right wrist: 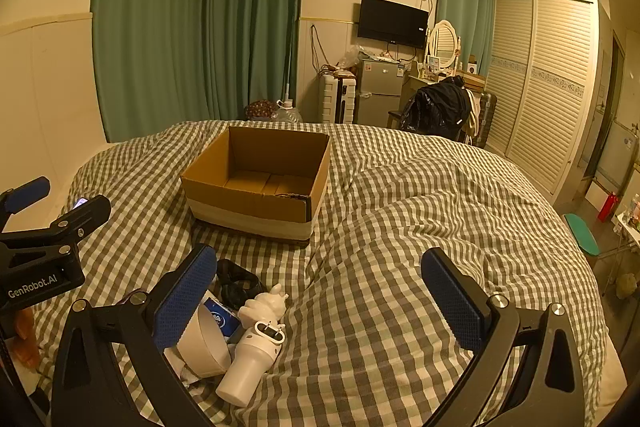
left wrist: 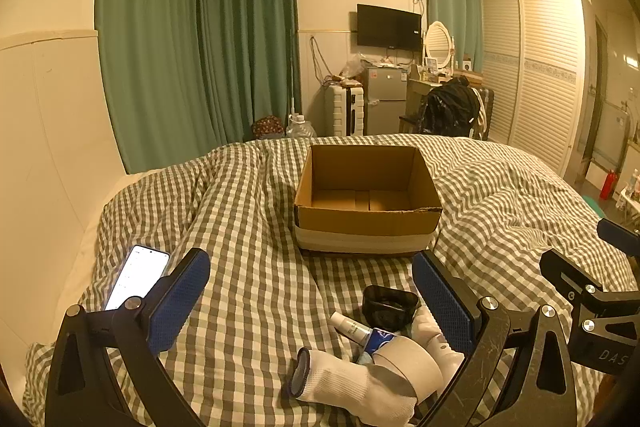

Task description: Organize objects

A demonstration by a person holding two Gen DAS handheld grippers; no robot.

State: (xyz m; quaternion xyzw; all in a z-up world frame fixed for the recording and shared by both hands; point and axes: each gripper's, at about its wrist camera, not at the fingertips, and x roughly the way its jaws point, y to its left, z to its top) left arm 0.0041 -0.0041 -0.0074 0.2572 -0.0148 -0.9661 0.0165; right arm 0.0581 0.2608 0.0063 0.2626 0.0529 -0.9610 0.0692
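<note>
Both grippers hang over the bed (right wrist: 400, 211), side by side, and both sets of jaws stand wide apart with nothing between them. The left gripper (left wrist: 312, 299) looks across the checked duvet at the cardboard box (left wrist: 366, 199), which sits open and upright in the middle of the bed, its floor bare. Just in front of the left gripper lies the heap of small things: a white glove (left wrist: 352, 383) nearest the camera, a roll of grey tape (left wrist: 412, 359) lying against it, a blue-and-white tube (left wrist: 360, 331) behind, and a black pouch (left wrist: 390, 305) beyond that. A lit phone (left wrist: 138, 275) lies apart, off to the left by the wall. The right gripper (right wrist: 320, 291) hovers over bare duvet, with the heap at its left finger: a white bottle (right wrist: 252, 363) tipped on its side and a white figurine (right wrist: 266, 303) just behind it.
</note>
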